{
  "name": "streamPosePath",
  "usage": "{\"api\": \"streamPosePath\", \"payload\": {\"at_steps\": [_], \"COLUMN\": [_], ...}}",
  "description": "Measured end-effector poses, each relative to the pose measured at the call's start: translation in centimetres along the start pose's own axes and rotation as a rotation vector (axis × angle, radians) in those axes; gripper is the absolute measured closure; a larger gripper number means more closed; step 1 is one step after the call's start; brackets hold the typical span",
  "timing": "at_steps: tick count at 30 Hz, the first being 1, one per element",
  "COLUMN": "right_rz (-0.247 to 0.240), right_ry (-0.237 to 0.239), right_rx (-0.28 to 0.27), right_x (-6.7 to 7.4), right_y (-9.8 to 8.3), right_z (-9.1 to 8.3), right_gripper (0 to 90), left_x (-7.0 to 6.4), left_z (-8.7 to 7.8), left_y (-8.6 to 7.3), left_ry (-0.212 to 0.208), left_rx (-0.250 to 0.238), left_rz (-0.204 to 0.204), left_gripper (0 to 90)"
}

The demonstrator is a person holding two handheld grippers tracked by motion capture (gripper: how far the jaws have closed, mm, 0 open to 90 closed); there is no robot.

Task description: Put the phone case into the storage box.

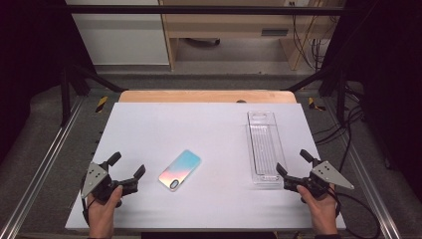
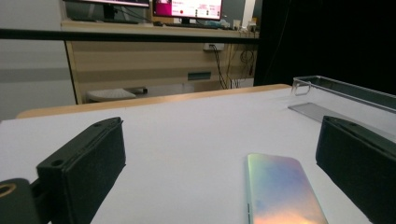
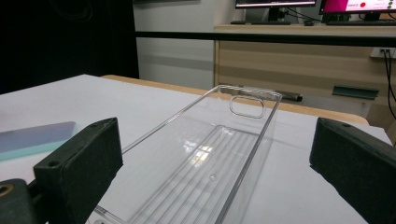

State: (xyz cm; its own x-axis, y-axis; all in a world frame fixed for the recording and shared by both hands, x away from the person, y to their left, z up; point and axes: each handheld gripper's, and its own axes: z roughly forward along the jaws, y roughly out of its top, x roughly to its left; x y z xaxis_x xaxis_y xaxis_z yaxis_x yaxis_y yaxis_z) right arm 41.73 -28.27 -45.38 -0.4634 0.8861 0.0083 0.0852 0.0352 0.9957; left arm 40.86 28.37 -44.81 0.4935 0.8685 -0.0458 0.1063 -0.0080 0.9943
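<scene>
White table [image 1: 199, 124] carries a phone [image 1: 179, 170] between the wide-open, empty left gripper [image 1: 127, 167] and the clear tray [image 1: 264, 147], where the right gripper [image 1: 293, 162] waits, also wide open and empty.

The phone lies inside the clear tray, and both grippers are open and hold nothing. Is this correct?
Not quite. The phone lies on the white table, apart from the clear tray, which holds nothing; the high view shows this. The rest is right: the left gripper and the right gripper are open and hold nothing.
</scene>
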Motion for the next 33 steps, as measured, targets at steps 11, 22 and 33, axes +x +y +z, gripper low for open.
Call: {"api": "streamPosePath", "payload": {"at_steps": [11,22,33], "right_rz": [0.019,0.017,0.011], "right_ry": [0.001,0.001,-0.008], "right_rx": [0.038,0.051,0.058], "right_x": [-0.3,-0.6,-0.7], "right_y": [0.0,0.0,0.1], "right_z": [-0.1,-0.2,-0.3], "right_gripper": [2.8,2.9,2.8], "left_x": [-2.3,-3.6,-4.3], "left_z": [1.7,2.9,7.1], "left_y": [-0.2,-0.1,1.5], "left_ry": [-0.061,-0.090,-0.143], "left_rx": [0.071,0.139,0.245], "left_rz": [0.019,0.038,0.090], "left_gripper": [1.1,1.1,1.5]}}
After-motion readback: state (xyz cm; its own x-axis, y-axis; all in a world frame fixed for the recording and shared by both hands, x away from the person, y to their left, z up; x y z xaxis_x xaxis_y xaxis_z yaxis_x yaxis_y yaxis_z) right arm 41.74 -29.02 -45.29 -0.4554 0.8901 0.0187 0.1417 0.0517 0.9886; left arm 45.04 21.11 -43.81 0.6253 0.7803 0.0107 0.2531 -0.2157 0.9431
